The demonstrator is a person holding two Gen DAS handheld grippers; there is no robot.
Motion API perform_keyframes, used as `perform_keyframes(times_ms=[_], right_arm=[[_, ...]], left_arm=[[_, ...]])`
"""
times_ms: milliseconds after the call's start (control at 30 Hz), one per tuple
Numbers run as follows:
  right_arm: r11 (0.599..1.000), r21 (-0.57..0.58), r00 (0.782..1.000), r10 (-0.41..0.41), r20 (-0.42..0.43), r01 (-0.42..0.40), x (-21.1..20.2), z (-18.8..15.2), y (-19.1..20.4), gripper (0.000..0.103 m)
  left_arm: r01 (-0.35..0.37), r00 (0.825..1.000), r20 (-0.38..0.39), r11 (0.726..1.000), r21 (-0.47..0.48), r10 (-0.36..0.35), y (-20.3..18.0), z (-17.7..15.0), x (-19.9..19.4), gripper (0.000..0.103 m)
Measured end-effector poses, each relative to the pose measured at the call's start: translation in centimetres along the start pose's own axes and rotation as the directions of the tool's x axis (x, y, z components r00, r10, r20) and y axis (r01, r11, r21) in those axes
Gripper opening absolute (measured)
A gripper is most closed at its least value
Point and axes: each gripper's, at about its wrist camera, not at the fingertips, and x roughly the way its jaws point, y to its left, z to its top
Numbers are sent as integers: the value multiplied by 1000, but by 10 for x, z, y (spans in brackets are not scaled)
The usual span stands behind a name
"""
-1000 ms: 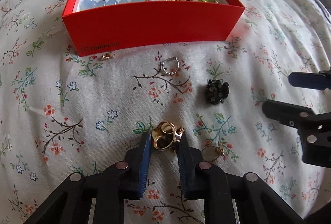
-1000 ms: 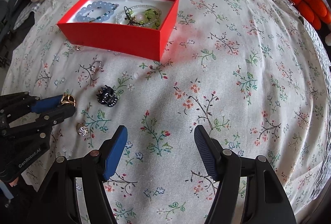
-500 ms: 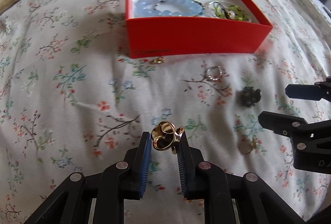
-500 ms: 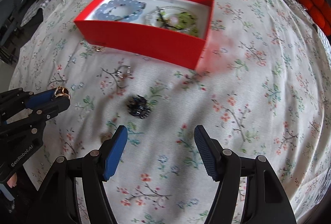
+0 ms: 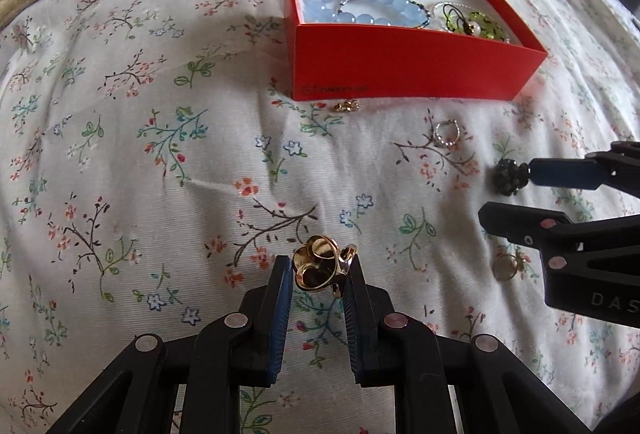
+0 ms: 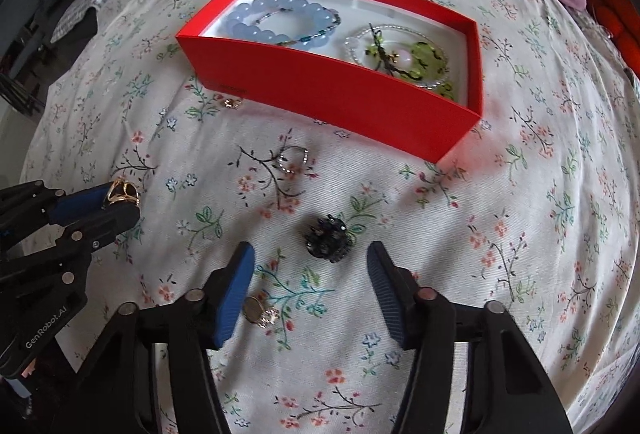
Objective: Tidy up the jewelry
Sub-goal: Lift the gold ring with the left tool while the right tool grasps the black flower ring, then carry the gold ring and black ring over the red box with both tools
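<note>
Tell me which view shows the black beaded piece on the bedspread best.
The right wrist view: the black beaded piece lies unobstructed just ahead of the open right gripper, with its clustered beads visible. In the left wrist view it sits far off near the right edge, small, dark, and partly masked by a blue finger tip.

Glossy gold metal ring [image 5: 320, 268]; matt red cardboard box [image 5: 408, 63]; woven floral cloth bedspread [image 5: 160, 161].
</note>
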Motion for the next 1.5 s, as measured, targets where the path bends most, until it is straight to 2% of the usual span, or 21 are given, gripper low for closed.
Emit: perform_keyframes(times_ms=[67, 333, 933, 1500], right_arm=[[1000, -4, 1000, 0, -3, 0, 2, 1, 1, 46], [1000, -21, 1000, -11, 2, 11, 6, 4, 6, 24], [1000, -6, 998, 21, 63, -21, -20, 1, -9, 24], [995, 68, 986, 61, 154, -72, -59, 4, -34, 24]], left_arm=[[0, 1000, 0, 1000, -1, 0, 1, 0, 0, 19], [1, 1000, 1, 1000, 0, -1, 1, 0, 0, 19], [9, 1000, 28, 1000, -18, -9, -1, 6, -8, 19], [56, 992, 116, 997, -55, -50, 0, 30, -32, 19]])
